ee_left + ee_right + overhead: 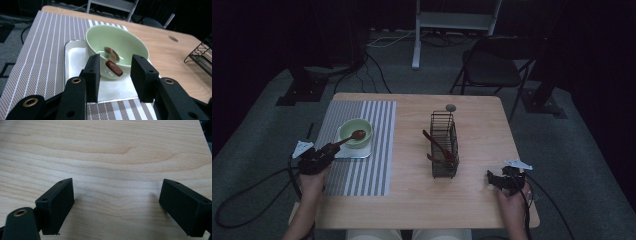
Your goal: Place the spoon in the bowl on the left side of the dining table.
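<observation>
The wooden spoon lies with its bowl end in the green bowl and its handle over the rim, between your left gripper, whose jaws stand apart and clear of it. I judge the placing step finished; next, draw back without nudging the handle. Your right gripper rests open on the pale wood surface, the room dark.

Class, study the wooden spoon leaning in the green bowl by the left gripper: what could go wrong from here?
1. The left gripper has open fingers; the wooden spoon leans loose on the rim and could tip out.
2. The green bowl sits on a small white tray; a nudge might slide it.
</observation>
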`<state>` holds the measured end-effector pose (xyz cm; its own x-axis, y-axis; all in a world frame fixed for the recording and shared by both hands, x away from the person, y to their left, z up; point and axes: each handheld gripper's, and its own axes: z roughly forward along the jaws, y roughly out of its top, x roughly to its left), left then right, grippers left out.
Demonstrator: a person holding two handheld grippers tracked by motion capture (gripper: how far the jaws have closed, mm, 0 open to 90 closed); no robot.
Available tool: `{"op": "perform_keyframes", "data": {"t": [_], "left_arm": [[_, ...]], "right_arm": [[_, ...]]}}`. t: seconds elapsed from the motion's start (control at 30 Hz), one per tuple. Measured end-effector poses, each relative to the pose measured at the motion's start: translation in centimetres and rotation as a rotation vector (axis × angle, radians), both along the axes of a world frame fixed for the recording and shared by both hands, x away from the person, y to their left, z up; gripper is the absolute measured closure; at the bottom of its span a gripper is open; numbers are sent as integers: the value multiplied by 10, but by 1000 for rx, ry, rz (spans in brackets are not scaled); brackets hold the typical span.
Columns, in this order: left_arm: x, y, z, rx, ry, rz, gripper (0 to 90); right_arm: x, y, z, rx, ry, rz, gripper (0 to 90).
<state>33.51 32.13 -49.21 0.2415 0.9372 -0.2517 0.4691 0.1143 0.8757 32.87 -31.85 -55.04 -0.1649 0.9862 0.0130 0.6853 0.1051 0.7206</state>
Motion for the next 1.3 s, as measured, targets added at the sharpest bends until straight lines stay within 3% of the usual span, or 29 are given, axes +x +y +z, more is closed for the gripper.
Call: {"op": "perform_keyframes", "data": {"t": [0.03,0.23,0.43,0.5,0.6,0.67,0.77,0.8,0.83,0.87,0.9,0.97,1.07,1.3], "left_arm": [[0,-1,0,5,6,2,523],[-2,1,-3,6,16,42,432],[-9,0,-3,61,7,92,257],[-11,-1,-5,76,21,92,166],[-14,-1,-9,78,31,79,165],[-16,0,-11,73,43,63,86],[-19,0,-14,95,56,53,84],[-19,0,-14,95,56,53,34],[-20,1,-16,87,85,23,9],[-20,1,-16,87,85,23,9],[-22,1,-17,117,91,29,9],[-24,2,-19,113,101,10,9],[-29,2,-21,146,98,-2,9],[-44,7,-23,134,36,-8,10]], "right_arm": [[0,0,0,0,0,0,119],[0,0,0,0,0,0,119],[0,0,0,1,0,0,119],[0,0,0,0,0,0,119],[0,0,0,0,0,0,119],[0,0,0,0,1,-1,119],[0,0,0,0,1,0,119],[0,0,0,1,1,-1,119],[0,0,0,1,1,-1,119],[0,0,0,1,1,-1,119],[0,0,0,1,1,-1,119],[0,0,0,1,1,-1,119],[0,0,0,1,1,-1,119],[0,0,0,1,1,-1,119]]}}
